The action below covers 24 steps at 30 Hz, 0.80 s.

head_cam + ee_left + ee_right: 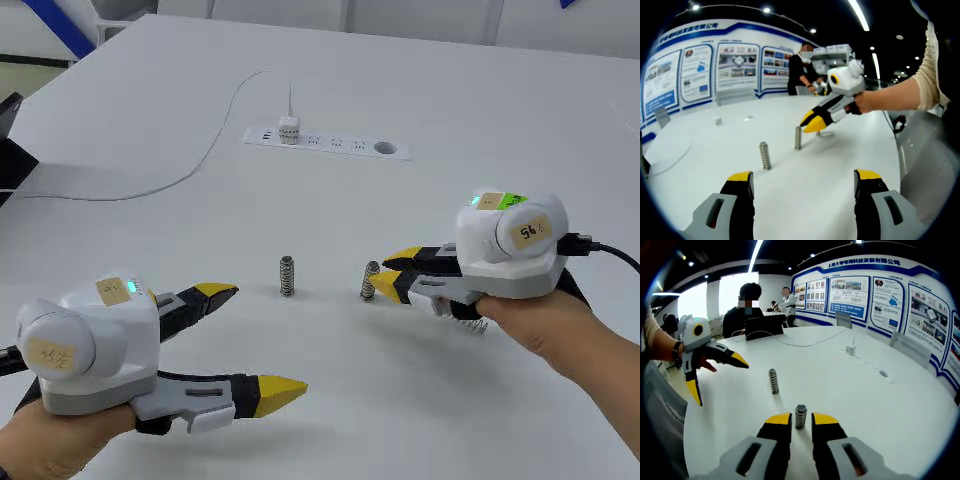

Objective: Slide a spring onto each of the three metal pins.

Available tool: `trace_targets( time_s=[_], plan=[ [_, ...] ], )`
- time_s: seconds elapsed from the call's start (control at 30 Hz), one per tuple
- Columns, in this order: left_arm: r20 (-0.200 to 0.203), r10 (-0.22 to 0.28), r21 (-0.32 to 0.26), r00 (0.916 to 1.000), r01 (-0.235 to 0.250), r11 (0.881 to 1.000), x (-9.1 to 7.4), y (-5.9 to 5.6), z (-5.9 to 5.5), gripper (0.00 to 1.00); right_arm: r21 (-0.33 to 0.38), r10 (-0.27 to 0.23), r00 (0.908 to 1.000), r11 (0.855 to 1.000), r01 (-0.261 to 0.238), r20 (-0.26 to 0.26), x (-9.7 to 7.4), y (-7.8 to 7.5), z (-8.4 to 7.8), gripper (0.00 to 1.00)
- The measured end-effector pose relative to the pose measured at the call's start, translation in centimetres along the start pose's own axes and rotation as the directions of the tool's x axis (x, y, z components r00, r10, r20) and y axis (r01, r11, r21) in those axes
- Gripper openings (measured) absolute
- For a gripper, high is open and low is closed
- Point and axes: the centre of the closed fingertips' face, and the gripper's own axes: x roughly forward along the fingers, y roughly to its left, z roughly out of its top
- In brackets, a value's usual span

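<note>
Nearest, the left hand (45, 445) holds the left gripper (250, 340) low over the white table (400, 420), pointing right, with its jaws spread wide. Farther out an upright spring (287, 276) stands alone. Just right of it the right gripper (393, 270), held level and pointing left by the right hand (540, 325), has its jaws drawn narrow on either side of a second upright spring (370, 281), and I cannot tell whether they pinch it. A power strip (325, 142) lies beyond.

Bright, even light from ceiling strip lights (860, 15) — soft shadows, mild glare on the white counter (420, 90) — both gripper views bend at the edges.
</note>
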Motion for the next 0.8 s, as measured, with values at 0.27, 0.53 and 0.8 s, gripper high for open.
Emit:
trace_targets(
  time_s=[0.27, 0.53, 0.8],
  plan=[
    [-0.002, 0.003, 0.001, 1.0, -0.003, 1.0, -0.1, 0.1, 0.0, 0.83, -0.016, -0.014, 0.9998, 1.0, 0.014, 0.015, -2.3, 0.1, -0.2, 0.17],
    [0.0, 0.0, 0.006, 1.0, 0.0, 1.0, 0.1, -0.1, 0.3, 0.83, -0.023, -0.042, 0.9991, 0.999, 0.042, 0.004, -4.4, -0.5, -1.5, 0.18],
    [-0.003, 0.004, 0.006, 1.0, -0.004, 1.0, -0.1, -0.2, 0.3, 0.83, -0.018, -0.078, 0.9965, 0.997, 0.077, -0.029, -6.4, -1.5, -3.6, 0.18]
  ],
)
